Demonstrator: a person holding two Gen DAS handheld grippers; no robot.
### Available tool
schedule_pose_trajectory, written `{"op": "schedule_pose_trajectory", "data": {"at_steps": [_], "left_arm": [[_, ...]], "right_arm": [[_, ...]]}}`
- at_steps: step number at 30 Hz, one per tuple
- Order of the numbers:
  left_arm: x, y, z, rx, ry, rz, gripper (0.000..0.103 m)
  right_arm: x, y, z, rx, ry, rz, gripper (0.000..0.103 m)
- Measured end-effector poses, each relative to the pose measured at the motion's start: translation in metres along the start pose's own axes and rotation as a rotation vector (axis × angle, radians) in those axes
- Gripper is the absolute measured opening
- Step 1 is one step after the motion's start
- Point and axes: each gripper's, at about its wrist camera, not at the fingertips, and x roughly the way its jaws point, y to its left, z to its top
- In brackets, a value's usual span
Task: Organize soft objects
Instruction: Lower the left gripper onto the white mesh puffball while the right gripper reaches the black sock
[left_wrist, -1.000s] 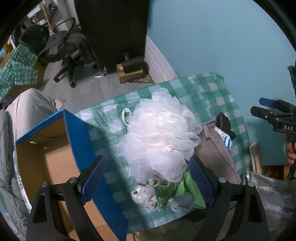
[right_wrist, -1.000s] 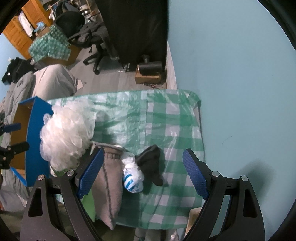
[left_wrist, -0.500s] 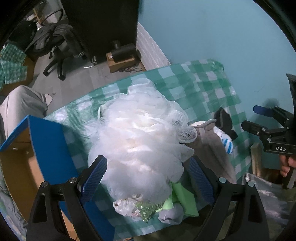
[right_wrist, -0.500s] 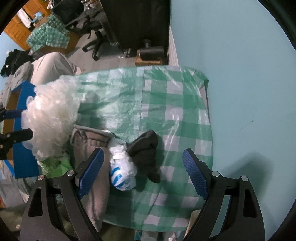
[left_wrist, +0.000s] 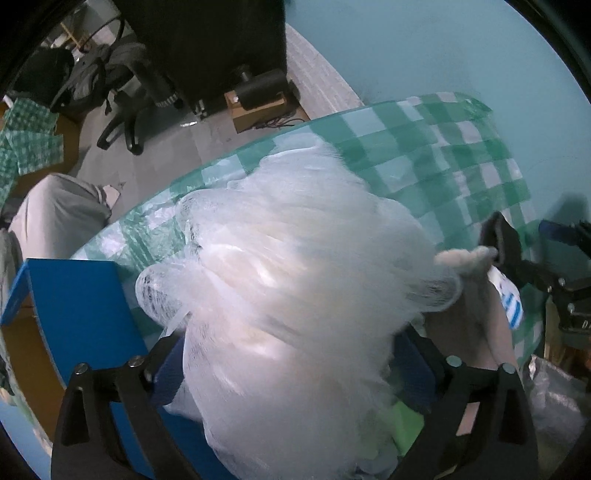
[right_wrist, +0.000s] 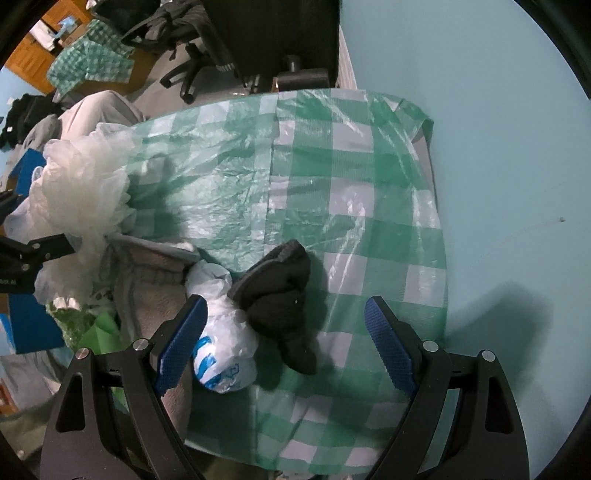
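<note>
Left claw (left_wrist: 291, 369) half-buried in blurred white mesh pouf (left_wrist: 295, 295)

Green-and-white checked plastic cloth (right_wrist: 354, 155) over the counter, pale turquoise wall (right_wrist: 498, 122) behind it, black office chair (left_wrist: 122, 92) on the grey floor, small brown box (left_wrist: 258, 107) with a black cylinder on top

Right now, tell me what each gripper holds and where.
Left gripper: around the white mesh pouf, low on its bulk; grip unclear. Right gripper: open, nothing held.

One mesh pouf (left_wrist: 295, 288), one black sock (right_wrist: 282, 291), one plastic bag (right_wrist: 221, 343), one box (left_wrist: 85, 306).
</note>
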Motion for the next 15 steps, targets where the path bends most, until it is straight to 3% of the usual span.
{"op": "schedule_pose_trajectory", "data": {"at_steps": [4,13,15], "left_arm": [[0.016,0.004,0.009,-0.016,0.038,-0.026,0.101],[0.035,-0.014,0.014,0.062,0.057,-0.022,0.102],[0.034,-0.016,0.012,0.064,0.051,-0.031,0.098]], "right_arm": [[0.012,-0.004,-0.001,0.008,0.017,0.000,0.087],[0.021,-0.018,-0.008,0.051,0.017,0.017,0.086],[0.020,-0.020,-0.009,0.049,0.012,0.020,0.081]]}}
